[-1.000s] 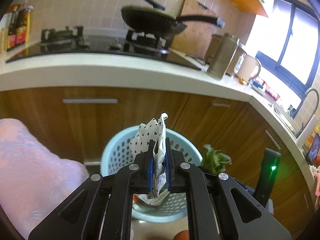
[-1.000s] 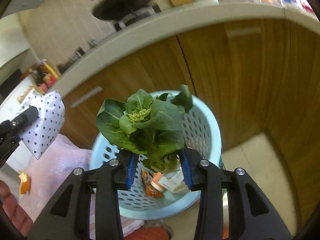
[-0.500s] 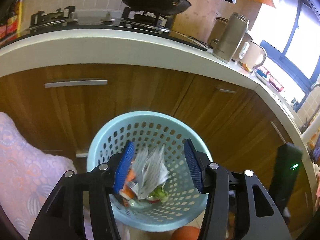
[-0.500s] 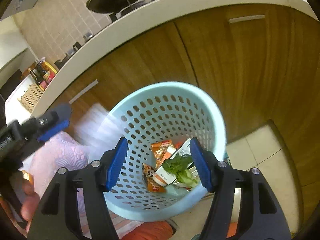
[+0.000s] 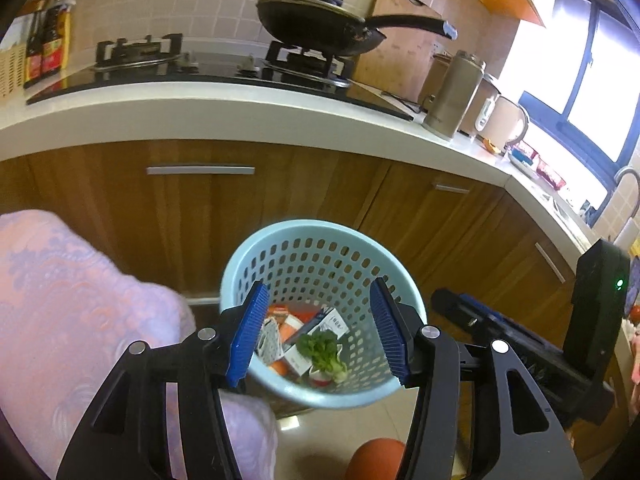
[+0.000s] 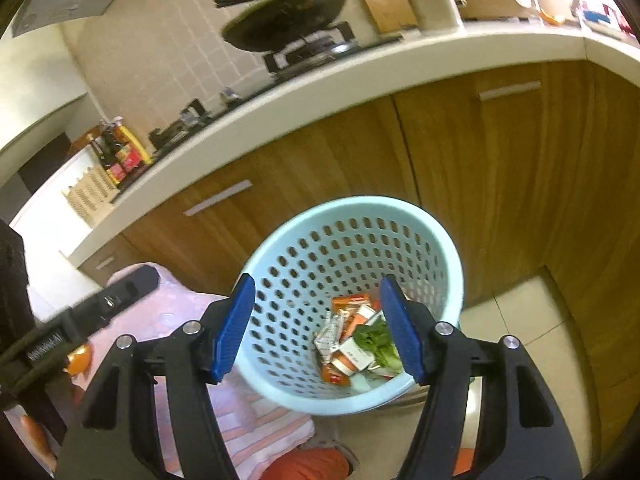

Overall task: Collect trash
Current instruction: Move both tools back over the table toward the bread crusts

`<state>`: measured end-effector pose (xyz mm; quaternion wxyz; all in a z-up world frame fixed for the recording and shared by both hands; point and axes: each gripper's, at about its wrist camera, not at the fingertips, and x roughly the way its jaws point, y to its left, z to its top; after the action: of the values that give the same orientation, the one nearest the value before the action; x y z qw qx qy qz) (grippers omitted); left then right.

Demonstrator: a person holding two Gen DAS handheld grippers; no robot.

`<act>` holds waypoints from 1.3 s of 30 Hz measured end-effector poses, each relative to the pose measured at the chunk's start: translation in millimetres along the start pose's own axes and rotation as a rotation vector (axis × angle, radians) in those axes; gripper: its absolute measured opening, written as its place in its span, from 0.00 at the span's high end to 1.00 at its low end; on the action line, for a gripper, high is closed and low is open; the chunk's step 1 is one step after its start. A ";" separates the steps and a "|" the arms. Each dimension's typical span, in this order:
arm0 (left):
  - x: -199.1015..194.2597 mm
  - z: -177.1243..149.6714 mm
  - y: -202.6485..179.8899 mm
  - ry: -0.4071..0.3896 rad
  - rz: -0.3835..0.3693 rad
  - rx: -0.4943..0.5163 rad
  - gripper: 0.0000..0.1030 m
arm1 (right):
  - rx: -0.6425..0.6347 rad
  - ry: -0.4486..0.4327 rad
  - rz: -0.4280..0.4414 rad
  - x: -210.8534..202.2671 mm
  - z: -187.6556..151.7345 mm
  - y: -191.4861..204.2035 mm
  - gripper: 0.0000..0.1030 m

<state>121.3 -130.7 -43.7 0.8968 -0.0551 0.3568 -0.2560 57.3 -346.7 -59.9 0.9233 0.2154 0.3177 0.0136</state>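
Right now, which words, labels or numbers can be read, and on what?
None can be read.
White carton in the basket: dark print, too small.
Sauce bottles: red and yellow labels, too small.
Left claw, jaws just opened, nothing between: white lettering on its side, blurred.

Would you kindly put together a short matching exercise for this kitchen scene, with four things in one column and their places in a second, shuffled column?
Things:
1. frying pan
2. leafy greens
3. steel flask
4. sauce bottles

Places:
A. lying in the pale blue basket, among cartons
B. on the worktop's far left, beside the hob
C. on a gas burner of the hob
D. standing on the worktop, to the right of the hob

Pairs: 1-C, 2-A, 3-D, 4-B
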 end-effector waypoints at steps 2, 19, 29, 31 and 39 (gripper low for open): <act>-13.5 -2.2 1.1 -0.017 -0.003 -0.012 0.50 | -0.016 -0.019 0.005 -10.3 2.7 8.7 0.41; -136.2 -35.1 25.9 -0.194 0.032 -0.019 0.40 | -0.159 -0.051 0.084 -52.3 -15.0 98.4 0.41; -183.7 -62.8 82.7 -0.242 0.169 -0.078 0.41 | -0.305 0.023 0.149 -27.2 -57.3 177.4 0.41; -198.1 -68.5 109.5 -0.262 0.200 -0.136 0.41 | -0.334 0.043 0.154 -20.6 -67.1 190.7 0.41; -254.9 -80.5 226.6 -0.323 0.367 -0.372 0.41 | -0.459 0.124 0.218 1.9 -95.3 253.0 0.41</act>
<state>6.1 198.6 -11.1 0.9476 -0.1932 0.2543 -0.0078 30.6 -79.9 -25.4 0.9199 0.0321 0.3372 0.1976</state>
